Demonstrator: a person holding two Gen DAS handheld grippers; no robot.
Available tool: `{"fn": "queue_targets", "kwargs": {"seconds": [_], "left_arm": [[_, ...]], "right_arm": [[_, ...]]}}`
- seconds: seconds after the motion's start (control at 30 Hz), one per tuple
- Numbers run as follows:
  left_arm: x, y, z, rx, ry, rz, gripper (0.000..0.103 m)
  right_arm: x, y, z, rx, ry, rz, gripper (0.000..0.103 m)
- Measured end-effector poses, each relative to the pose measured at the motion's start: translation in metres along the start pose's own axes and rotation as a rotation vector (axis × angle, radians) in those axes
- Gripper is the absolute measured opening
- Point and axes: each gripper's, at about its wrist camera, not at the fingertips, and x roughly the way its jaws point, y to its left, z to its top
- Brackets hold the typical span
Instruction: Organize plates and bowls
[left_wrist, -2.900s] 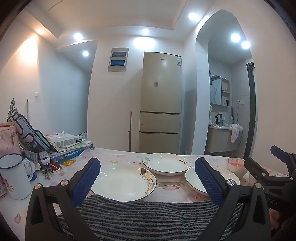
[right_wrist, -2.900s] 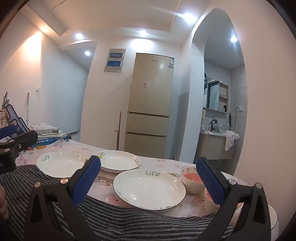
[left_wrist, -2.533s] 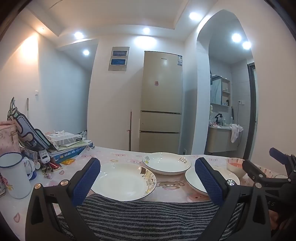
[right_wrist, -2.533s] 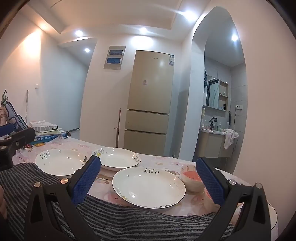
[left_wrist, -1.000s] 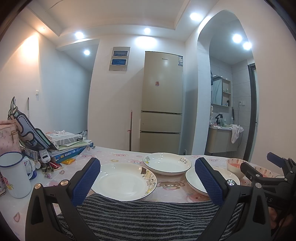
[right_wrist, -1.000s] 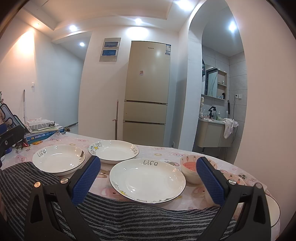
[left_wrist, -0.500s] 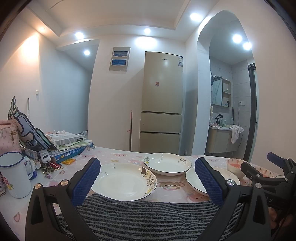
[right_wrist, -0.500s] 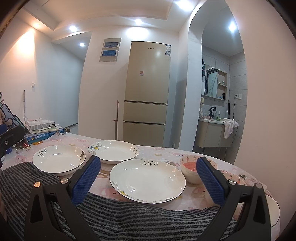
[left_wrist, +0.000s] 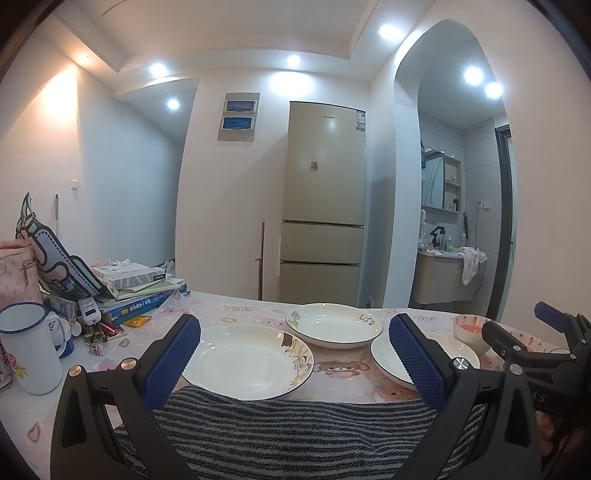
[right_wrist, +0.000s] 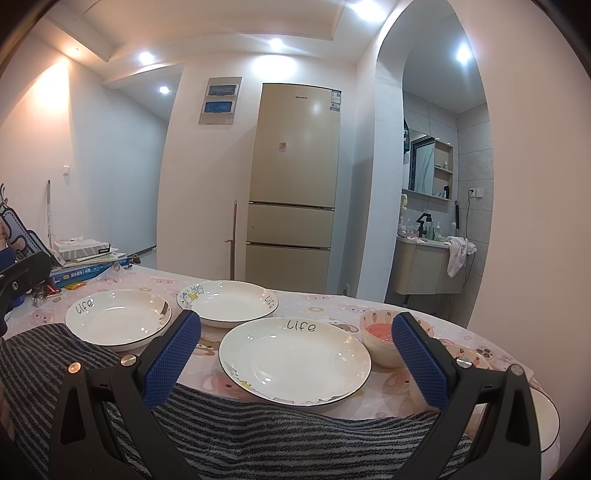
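plates (right_wrist: 295, 360): white, dark rims
bowl (right_wrist: 380, 339): pink inside
towel (right_wrist: 277, 439): grey-black stripes
tablecloth (left_wrist: 343, 369): pink, bears

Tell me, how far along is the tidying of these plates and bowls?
Nothing looks done yet. Three plates lie apart on the table: the left plate, the far plate and the near plate. None is stacked. A pink bowl sits beside the near plate. Nothing is in hand: the left claw and right claw are both open and empty. All gathering is left.
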Motion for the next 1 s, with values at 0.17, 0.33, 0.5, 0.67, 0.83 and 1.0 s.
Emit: {"fn": "queue_targets", "kwargs": {"seconds": [0.17, 0.33, 0.5, 0.67, 0.83, 1.0], "left_arm": [[0.0001, -0.0001, -0.0001, -0.001, 0.000, 0.000, 0.103], [0.0002, -0.0001, 0.0000, -0.001, 0.000, 0.000, 0.103], [0.0003, -0.0001, 0.0000, 0.000, 0.000, 0.000, 0.103], [0.0003, -0.0001, 0.0001, 0.000, 0.000, 0.000, 0.103], [0.0007, 0.0011, -0.0001, -0.001, 0.001, 0.000, 0.103], [0.0004, -0.0001, 0.0002, 0.000, 0.001, 0.000, 0.103]], "right_arm": [[0.0005, 0.0005, 0.0002, -0.002, 0.002, 0.000, 0.103], [0.0009, 0.0004, 0.0000, -0.001, 0.004, 0.001, 0.103], [0.0013, 0.0004, -0.0004, 0.000, 0.007, 0.001, 0.103], [0.0018, -0.0010, -0.0010, 0.008, 0.012, 0.004, 0.103], [0.0022, -0.0023, -0.0012, 0.010, 0.014, 0.005, 0.103], [0.0031, -0.0030, -0.0015, 0.012, 0.016, 0.005, 0.103]]}}
